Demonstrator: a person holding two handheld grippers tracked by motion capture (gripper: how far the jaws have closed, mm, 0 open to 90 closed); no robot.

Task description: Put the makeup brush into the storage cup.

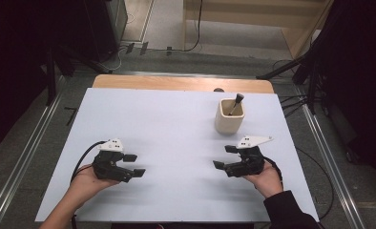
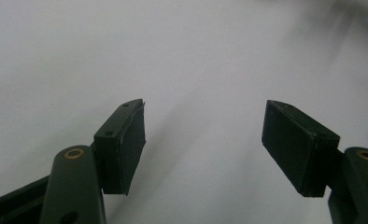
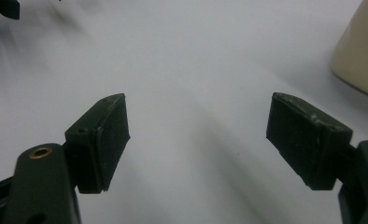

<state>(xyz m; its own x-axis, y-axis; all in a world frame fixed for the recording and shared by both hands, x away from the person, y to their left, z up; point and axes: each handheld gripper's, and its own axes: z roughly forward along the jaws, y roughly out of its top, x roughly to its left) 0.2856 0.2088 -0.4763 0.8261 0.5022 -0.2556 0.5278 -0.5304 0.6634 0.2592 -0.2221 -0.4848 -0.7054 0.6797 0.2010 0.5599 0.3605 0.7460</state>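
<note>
High view alone reveals pen inside cup.

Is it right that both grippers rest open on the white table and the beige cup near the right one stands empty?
Not quite: the cup is not empty. The high view shows a dark-handled tool standing in it, leaning against the rim. The rest holds: the left gripper and right gripper are both open on the white table, nothing between their jaws.
</note>
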